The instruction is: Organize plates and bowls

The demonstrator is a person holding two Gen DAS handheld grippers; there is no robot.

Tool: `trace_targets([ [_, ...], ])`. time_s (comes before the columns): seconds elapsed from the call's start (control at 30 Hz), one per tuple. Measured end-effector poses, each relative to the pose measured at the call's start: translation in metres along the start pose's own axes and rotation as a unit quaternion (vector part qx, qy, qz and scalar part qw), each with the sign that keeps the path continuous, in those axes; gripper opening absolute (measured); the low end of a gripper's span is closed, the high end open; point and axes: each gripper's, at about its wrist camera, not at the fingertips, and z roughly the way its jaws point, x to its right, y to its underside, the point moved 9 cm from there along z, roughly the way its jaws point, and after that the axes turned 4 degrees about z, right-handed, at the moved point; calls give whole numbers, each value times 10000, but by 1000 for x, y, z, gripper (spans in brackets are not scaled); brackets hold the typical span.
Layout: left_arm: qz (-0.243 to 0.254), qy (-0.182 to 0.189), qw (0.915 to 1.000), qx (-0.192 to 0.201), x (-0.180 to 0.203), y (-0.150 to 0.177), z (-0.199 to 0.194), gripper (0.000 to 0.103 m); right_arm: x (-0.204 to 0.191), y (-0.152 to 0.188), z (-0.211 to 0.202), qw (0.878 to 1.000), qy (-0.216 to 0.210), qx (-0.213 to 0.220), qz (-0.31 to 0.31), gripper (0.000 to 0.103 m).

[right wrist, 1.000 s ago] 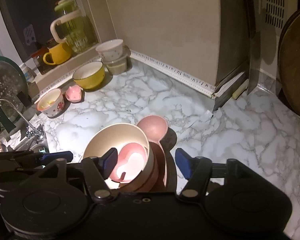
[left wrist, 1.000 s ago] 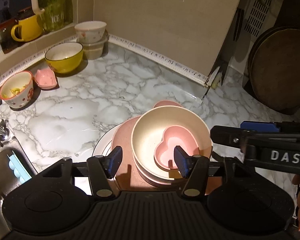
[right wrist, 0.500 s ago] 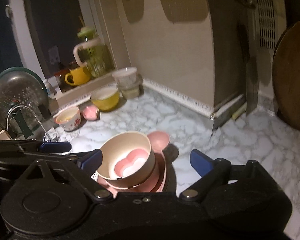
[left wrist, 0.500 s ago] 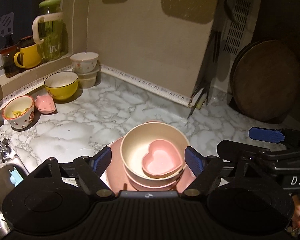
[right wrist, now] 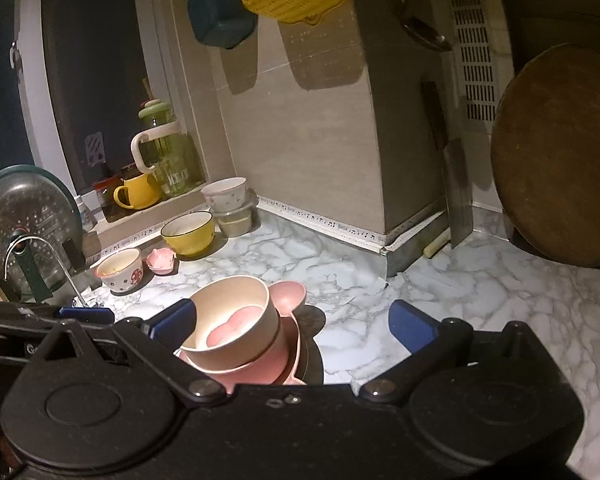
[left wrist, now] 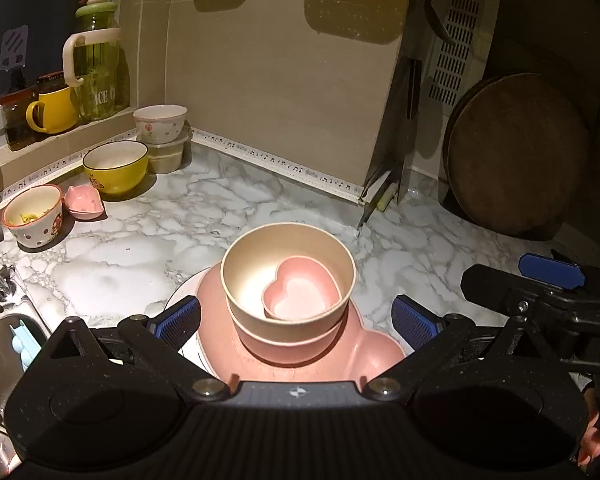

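We have both tools, left tool (left wrist: 296, 322) and right tool (right wrist: 292, 322), just opened wide and holding nothing, with the nested stack (left wrist: 288, 280) resting on the tabletop (left wrist: 140, 240). It looks light, rigid and smooth, so we would grip the cream bowl (left wrist: 244, 276) by its rim, keeping the loose heart dish (left wrist: 298, 294) level.

Seven bowls (left wrist: 288, 268), two plates (left wrist: 364, 350), one mug (left wrist: 54, 110).
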Motion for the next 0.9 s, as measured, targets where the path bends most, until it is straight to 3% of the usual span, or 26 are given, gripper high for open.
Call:
trace_targets([
  [0.5, -193, -164, 9994, 252, -1, 2, -14, 102, 4, 8, -22, 9993, 177, 294, 163, 103],
  [0.9, -219, -102, 9996, 116, 3, 6, -11, 102, 4, 11, -22, 9994, 137, 173, 273, 103],
])
